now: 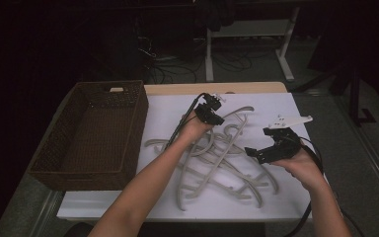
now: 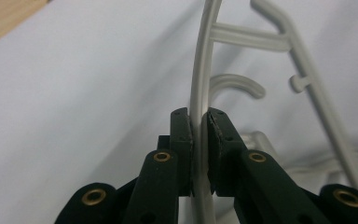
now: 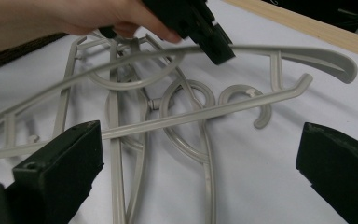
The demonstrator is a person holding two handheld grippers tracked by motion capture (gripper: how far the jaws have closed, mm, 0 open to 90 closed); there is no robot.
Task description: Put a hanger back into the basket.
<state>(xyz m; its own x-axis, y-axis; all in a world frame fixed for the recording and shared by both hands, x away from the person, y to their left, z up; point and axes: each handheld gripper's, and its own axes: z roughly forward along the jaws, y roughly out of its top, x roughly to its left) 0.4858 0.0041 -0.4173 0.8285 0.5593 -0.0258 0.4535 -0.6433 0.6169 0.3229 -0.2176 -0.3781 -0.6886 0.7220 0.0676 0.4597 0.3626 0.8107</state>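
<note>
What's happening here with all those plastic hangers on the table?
A person holds a gripper in each hand over a tangle of grey hangers on a white table. The left gripper is clamped on the curved arm of one hanger, raised above the pile. The right gripper hovers open, holding nothing. A wicker basket sits empty at the left.

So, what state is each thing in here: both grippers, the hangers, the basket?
left gripper: shut on the upper arm of a grey hanger, that arm lifted off the cloth.
right gripper: open, nothing between its jaws, held over the pile.
pile of hangers: tangled, lying flat on the white cloth.
wicker basket: upright, nothing inside.
</note>
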